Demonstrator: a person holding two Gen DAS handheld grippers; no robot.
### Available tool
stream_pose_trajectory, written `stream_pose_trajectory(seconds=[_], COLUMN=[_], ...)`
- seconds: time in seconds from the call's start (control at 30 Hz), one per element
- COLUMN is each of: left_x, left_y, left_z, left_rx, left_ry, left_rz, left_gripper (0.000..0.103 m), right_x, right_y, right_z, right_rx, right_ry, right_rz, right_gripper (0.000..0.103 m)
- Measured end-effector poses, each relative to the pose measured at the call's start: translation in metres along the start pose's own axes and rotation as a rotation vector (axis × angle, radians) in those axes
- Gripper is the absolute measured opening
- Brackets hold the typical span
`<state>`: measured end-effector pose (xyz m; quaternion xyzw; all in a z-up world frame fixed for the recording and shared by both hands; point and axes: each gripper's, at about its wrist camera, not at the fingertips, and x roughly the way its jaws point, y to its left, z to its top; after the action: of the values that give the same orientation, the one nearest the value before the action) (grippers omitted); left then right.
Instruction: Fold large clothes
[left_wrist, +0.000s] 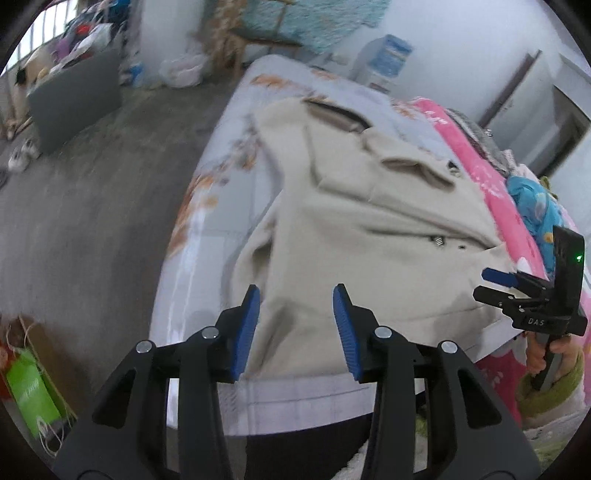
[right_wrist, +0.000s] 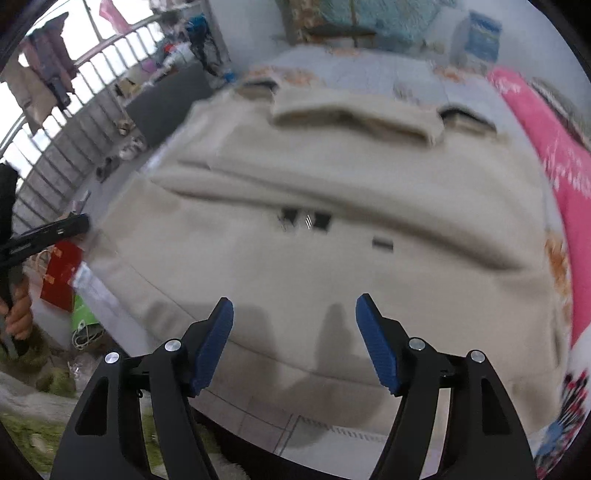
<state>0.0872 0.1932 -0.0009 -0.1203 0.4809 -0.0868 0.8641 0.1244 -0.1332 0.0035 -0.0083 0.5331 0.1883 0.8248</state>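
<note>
Coat, beige and partly folded, lies across a floral bedsheet (pink blanket at its three o'clock side). Left gripper and right gripper both hover over its near hem, jaws apart, nothing between them.

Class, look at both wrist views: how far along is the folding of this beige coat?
Done: the beige coat lies on the bed with one horizontal fold across it. In hand: nothing; the left gripper and right gripper are open above its near hem. Left: further folds to make it compact.
</note>
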Motion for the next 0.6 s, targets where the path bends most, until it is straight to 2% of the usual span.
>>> stream_pose_trajectory(seconds=[0.1, 0.37, 0.43, 0.53, 0.6], left_x=[0.005, 0.022, 0.028, 0.046, 0.048], left_y=[0.006, 0.005, 0.004, 0.011, 0.014], left_z=[-0.003, 0.013, 0.016, 0.022, 0.026], left_rx=[0.006, 0.030, 0.038, 0.008, -0.012], left_ry=[0.003, 0.012, 0.019, 0.072, 0.068], left_rz=[0.011, -0.073, -0.071, -0.034, -0.062], left_gripper=[0.039, 0.038, 0.038, 0.036, 0.035], right_x=[0.009, 0.013, 0.012, 0.012, 0.013], right_y=[-0.008, -0.006, -0.008, -0.009, -0.008], right_z=[-0.005, -0.003, -0.002, -0.001, -0.001], right_rx=[0.055, 0.056, 0.061, 0.067, 0.063], right_ry=[0.007, 0.025, 0.026, 0.027, 0.029], right_rz=[0.013, -0.005, -0.004, -0.001, -0.005], right_gripper=[0.068, 0.069, 0.069, 0.069, 0.070])
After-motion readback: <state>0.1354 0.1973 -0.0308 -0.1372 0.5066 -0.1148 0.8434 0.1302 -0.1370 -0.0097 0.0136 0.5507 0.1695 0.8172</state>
